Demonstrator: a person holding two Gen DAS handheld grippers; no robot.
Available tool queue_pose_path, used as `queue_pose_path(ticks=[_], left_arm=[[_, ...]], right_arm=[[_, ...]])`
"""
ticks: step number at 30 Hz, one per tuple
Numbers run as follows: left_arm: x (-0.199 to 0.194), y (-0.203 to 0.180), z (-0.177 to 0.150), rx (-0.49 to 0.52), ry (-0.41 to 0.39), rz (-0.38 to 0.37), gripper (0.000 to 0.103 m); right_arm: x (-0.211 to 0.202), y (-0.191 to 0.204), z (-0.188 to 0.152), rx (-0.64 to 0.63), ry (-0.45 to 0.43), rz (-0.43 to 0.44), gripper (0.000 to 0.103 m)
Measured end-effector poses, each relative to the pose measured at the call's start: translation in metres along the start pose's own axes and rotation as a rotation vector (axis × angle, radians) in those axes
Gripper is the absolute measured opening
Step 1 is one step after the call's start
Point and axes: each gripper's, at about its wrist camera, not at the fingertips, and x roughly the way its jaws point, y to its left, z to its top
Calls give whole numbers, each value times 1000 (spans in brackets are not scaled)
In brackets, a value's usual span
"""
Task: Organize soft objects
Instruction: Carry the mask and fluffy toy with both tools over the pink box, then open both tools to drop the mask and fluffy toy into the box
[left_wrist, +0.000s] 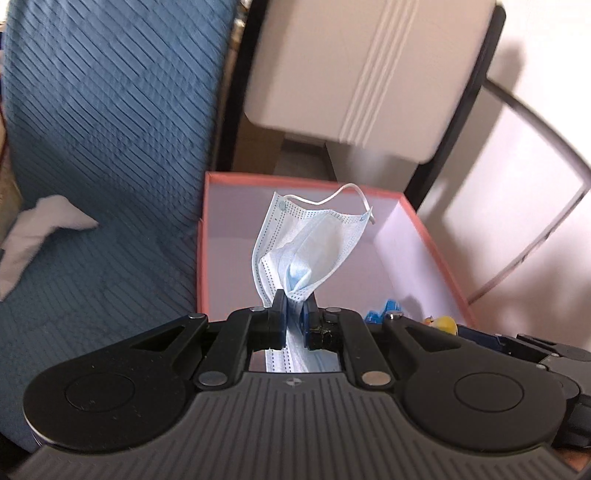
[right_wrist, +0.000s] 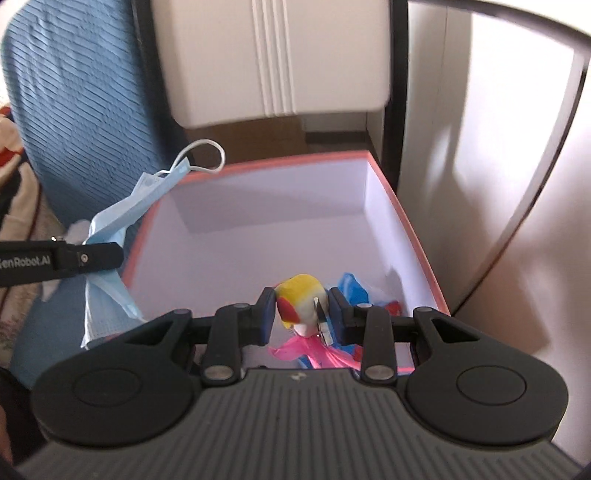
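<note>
Both tongs loaded over pink-rimmed box (right_wrist: 399, 214).
Left tongs (left_wrist: 294, 314) clamp face mask (left_wrist: 310, 240) above the box; only the right-wrist view shows right tongs (right_wrist: 301, 314) clamping yellow-red soft toy (right_wrist: 301, 299) inside.

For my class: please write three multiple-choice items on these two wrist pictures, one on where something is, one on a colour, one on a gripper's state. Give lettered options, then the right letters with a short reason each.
1. Where is the white crumpled cloth?
A. inside the box
B. on the blue cover beside the box
C. in the right gripper

2. What colour is the rim of the box?
A. green
B. black
C. salmon pink

3. What is the left gripper doing?
A. standing wide open, empty
B. shut on the face mask
C. shut on a yellow toy

Key: 1 B, the cloth lies on the blue ribbed cover, outside the box wall. 2 C, a pink edge runs along the white walls. 3 B, the pleated mask sticks out from between the closed pads, while the soft toy sits in the right gripper.
</note>
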Motion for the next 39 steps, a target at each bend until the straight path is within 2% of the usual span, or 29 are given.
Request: queue_pose_path(ticks=[8,14,15,16,17,18,19,21,24,39], left_arm=[[40,-7,-14,12,72,13,10],[54,-9,-18,28,104,5,10],[55,-10,-19,36,109,1,15],[58,-10,-19,41,120,-3,32],[59,-10,-19,37,133,-5,43],[59,-9,-19,31,135,-1,61],[56,-8,-19,27,123,1,63],[51,-8,-19,34,112,-6,63],[42,-7,-15,33,90,-19,63],[-28,0,11,70,-57,-19,63]], right_arm=[[40,-17,-20,30,80,-39,35],[47,-20,-29,48,107,-40,35],[49,-23,-29,50,106,-38,35],[49,-23,-29,53,105,-37,36],[46,-26,-30,57,106,-35,37],[46,-27,-30,63,111,-26,39],[47,-28,-30,71,121,-16,41],[50,-30,-30,89,130,-11,51],[46,-28,-27,93,117,-12,59],[-12,-12,-2,95,-5,-6,60]])
